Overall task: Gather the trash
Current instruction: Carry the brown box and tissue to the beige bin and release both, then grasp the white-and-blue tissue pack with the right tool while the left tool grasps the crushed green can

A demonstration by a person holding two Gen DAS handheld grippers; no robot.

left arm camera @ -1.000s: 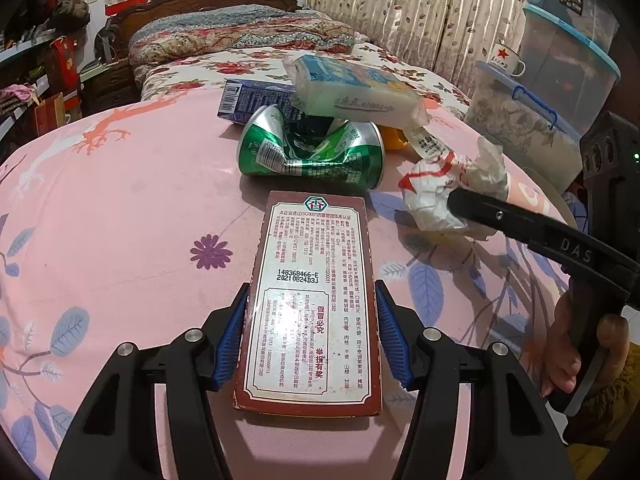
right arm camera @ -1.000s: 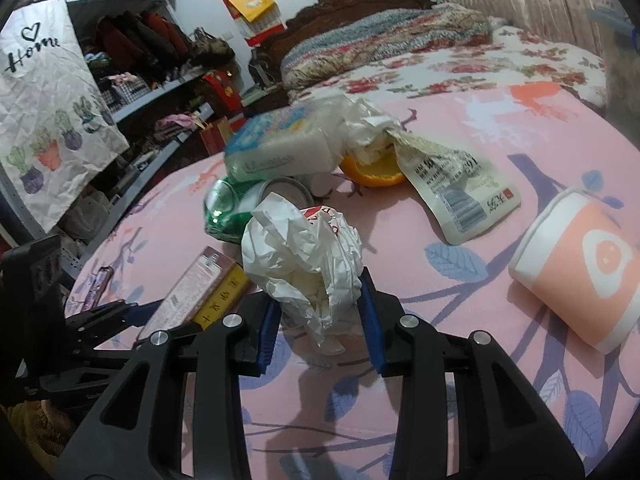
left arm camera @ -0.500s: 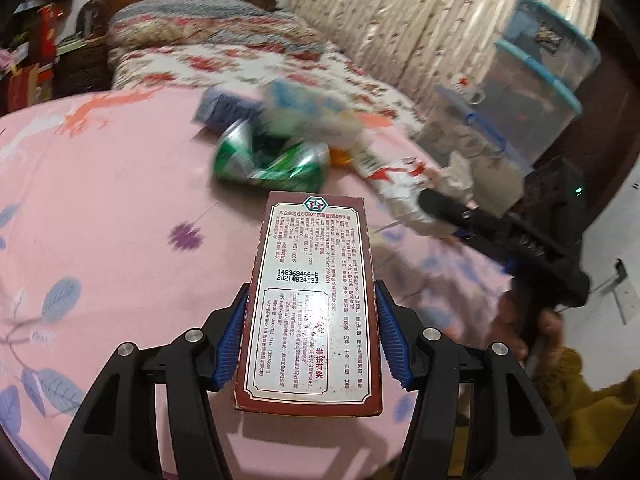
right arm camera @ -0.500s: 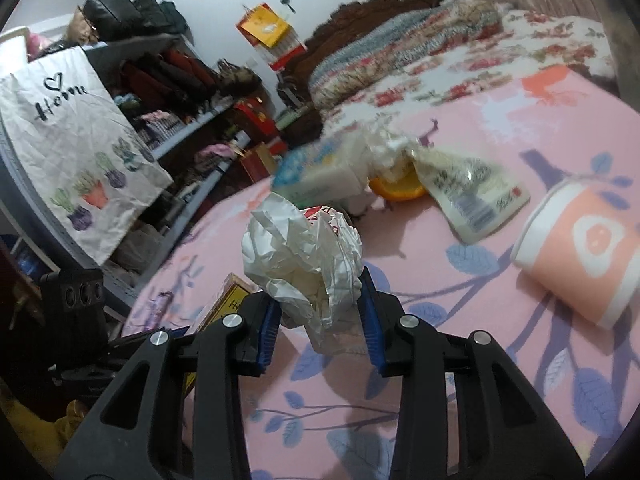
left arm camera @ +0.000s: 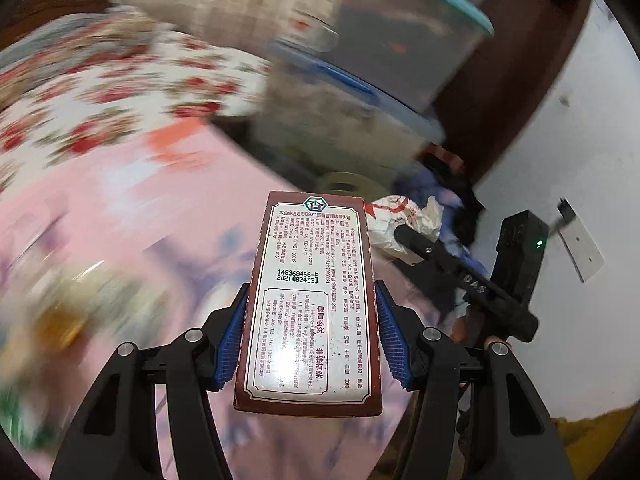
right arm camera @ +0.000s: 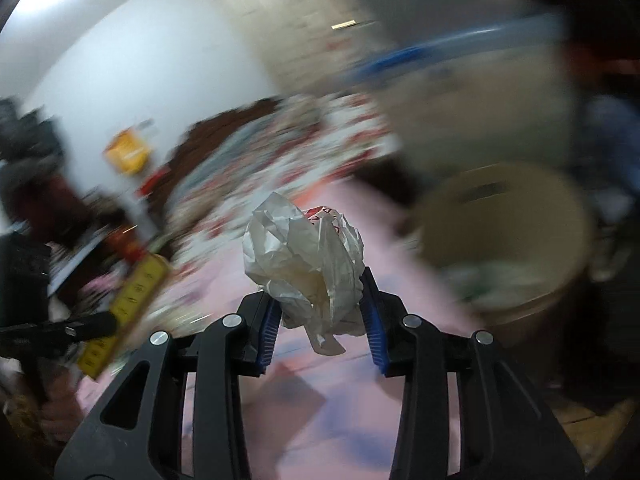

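Note:
My left gripper (left arm camera: pixel 310 334) is shut on a flat maroon box with a white printed label (left arm camera: pixel 310 304) and holds it in the air above the pink tablecloth (left arm camera: pixel 120 208). My right gripper (right arm camera: pixel 320 318) is shut on a crumpled white paper wrapper with red print (right arm camera: pixel 304 256). That wrapper and the right gripper also show in the left wrist view (left arm camera: pixel 404 224), to the right of the box. The box's yellow edge shows at the left of the right wrist view (right arm camera: pixel 124 304). A tan round bin (right arm camera: pixel 508 236) stands beyond the table's edge on the right.
Both views are heavily blurred. Stacked clear storage tubs with blue lids (left arm camera: pixel 376 80) stand behind the table. A floral bed (left arm camera: pixel 100 92) lies at the far left. A white wall (left arm camera: pixel 568 168) is at the right. Blurred trash (left arm camera: pixel 60 312) lies on the table's left.
Both grippers have lifted their loads off the table and swung right, toward the table's edge and the tan bin. The trash pile has slid out to the left of view.

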